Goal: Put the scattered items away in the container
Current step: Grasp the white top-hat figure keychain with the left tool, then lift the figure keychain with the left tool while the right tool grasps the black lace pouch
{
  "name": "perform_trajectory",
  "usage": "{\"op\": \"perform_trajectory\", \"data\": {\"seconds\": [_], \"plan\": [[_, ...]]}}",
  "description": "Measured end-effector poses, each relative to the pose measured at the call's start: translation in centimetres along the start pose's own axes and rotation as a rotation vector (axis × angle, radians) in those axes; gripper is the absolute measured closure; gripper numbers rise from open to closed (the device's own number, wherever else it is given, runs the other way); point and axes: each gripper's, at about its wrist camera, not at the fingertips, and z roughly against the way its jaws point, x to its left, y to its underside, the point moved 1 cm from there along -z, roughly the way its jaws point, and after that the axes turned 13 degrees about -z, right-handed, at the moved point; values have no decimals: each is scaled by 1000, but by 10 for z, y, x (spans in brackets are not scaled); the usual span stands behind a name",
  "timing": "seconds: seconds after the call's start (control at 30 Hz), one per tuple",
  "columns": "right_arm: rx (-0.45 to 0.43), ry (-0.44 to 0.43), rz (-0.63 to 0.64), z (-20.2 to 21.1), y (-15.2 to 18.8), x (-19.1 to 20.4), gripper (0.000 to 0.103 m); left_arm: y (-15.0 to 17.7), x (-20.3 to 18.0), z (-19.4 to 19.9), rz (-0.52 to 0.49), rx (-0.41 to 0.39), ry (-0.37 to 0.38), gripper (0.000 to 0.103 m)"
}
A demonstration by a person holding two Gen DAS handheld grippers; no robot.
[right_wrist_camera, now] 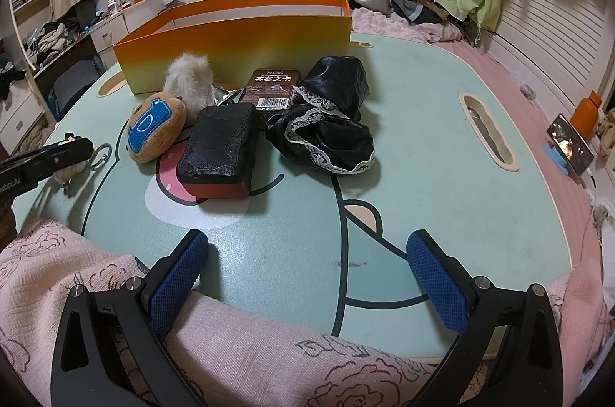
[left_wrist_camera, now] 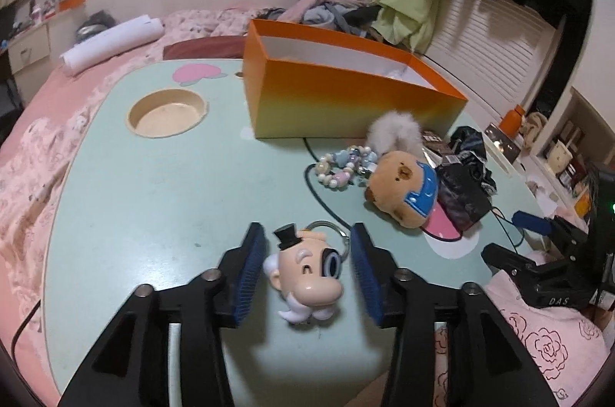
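Left gripper (left_wrist_camera: 307,245): jaws apart, blue pads either side of a cartoon-head keychain (left_wrist_camera: 307,276) on the green table (left_wrist_camera: 153,195), neither pad pressing it. Right gripper (right_wrist_camera: 307,253): jaws wide apart, empty, over the table's near edge. Orange box (left_wrist_camera: 346,99) at the far side; plush toy (left_wrist_camera: 403,188), bead bracelet (left_wrist_camera: 342,165), black pouch (right_wrist_camera: 219,145), card pack (right_wrist_camera: 273,92) and black lace cloth (right_wrist_camera: 326,122) lie clustered before it.

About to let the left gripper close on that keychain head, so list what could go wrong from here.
1. The keychain head sits between the left gripper's open pads at an angle; its rounded, glossy shape may slip or twist as they close.
2. Its metal ring trails behind and could catch on the orange box's rim at the drop.
3. A dark cable runs close by and may snag.
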Motion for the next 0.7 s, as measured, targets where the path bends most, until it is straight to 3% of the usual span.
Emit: {"op": "perform_trajectory", "data": {"seconds": [0.07, 0.17, 0.3, 0.4, 0.57, 0.67, 0.7], "plan": [[0, 0, -1, 0, 0, 1, 0, -1, -5, -1, -32, 2, -24, 55], [-2, 1, -1, 1, 0, 1, 0, -1, -8, -2, -49, 8, -48, 69], [-11, -2, -16, 3, -1, 0, 1, -2, -7, -2, -47, 7, -43, 69], [-38, -22, -51, 9, -8, -4, 25, -2, -8, -3, -54, 10, -47, 70], [-90, -94, -191, 16, -50, -15, 28, -3, -10, -4, -64, 13, -56, 69], [-109, -64, -175, 7, -70, -11, 32, -2, -10, -4, -64, 13, -55, 69], [-100, -58, -171, 3, -73, -11, 38, -3, -11, -4, -64, 13, -55, 69]]}}
